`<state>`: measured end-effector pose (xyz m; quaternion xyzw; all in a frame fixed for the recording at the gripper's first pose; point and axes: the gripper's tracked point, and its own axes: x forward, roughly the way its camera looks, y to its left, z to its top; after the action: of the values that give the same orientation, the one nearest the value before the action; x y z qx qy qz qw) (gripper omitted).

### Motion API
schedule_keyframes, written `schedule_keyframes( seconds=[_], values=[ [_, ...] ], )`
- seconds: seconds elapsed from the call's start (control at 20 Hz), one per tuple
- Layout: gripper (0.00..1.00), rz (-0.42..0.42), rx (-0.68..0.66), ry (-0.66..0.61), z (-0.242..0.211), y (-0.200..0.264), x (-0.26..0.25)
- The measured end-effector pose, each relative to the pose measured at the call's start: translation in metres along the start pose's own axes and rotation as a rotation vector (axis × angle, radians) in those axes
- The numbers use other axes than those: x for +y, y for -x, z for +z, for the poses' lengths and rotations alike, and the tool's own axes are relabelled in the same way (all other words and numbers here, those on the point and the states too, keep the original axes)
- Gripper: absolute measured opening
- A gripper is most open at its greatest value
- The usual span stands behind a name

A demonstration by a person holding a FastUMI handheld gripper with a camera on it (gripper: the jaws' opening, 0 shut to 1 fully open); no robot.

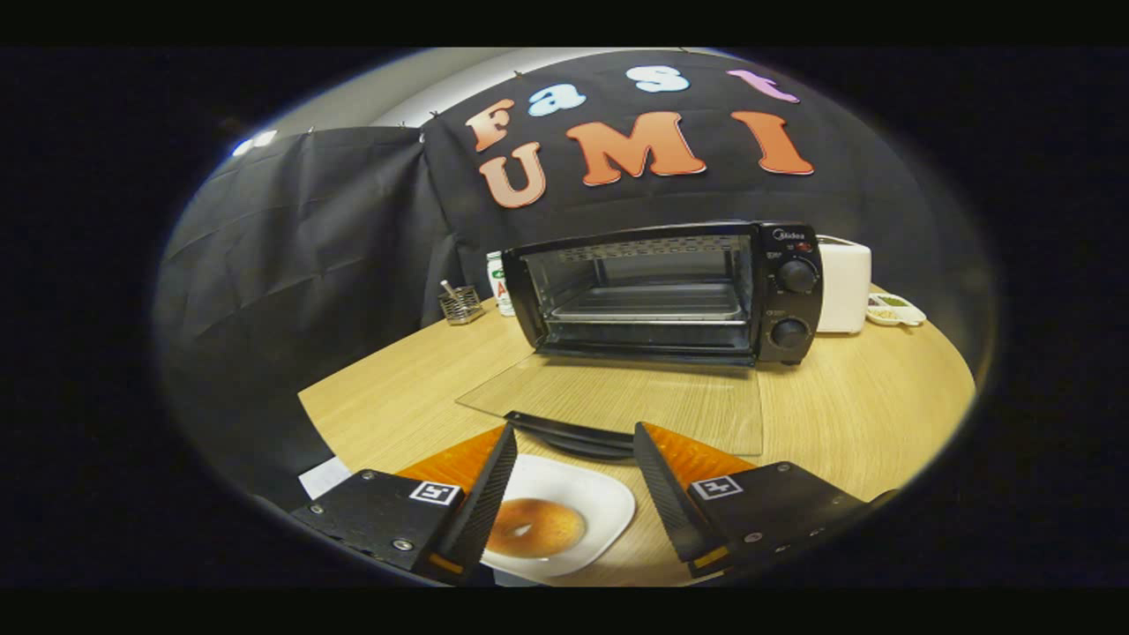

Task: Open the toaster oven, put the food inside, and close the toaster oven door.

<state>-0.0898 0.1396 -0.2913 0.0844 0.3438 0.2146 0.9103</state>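
Note:
A black toaster oven [670, 291] stands on the wooden table [864, 414], well beyond my fingers. Its glass door [617, 401] is swung fully down and lies flat toward me, its dark handle [569, 434] just ahead of the fingertips. A metal tray [648, 304] sits inside the oven on a rack. Below and between my fingers a white plate [578, 498] holds a brown bagel [535, 527]. My gripper [573, 430] is open above the plate, with nothing held between its fingers.
A white appliance [844, 284] stands right of the oven, with a small dish [895, 310] of bits beside it. Left of the oven are a white bottle [500, 282] and a wire holder [460, 304]. Black cloth walls the booth behind.

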Motion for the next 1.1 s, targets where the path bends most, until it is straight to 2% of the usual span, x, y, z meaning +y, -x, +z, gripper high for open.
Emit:
schedule_keyframes(
  seconds=[0.35,0.5,0.7,0.85,1.0,1.1],
  values=[
    [0.84,0.055,0.076,0.038,-0.044,0.041,0.021],
    [0.85,0.082,0.088,0.043,-0.053,0.041,0.028],
    [0.85,0.061,0.146,0.048,-0.071,0.031,0.022],
    [0.85,0.063,0.134,0.043,-0.069,0.030,0.024],
    [0.83,0.046,0.132,0.091,-0.071,0.025,0.022],
    [0.74,0.047,0.144,0.081,-0.074,0.025,0.021]
  ],
)
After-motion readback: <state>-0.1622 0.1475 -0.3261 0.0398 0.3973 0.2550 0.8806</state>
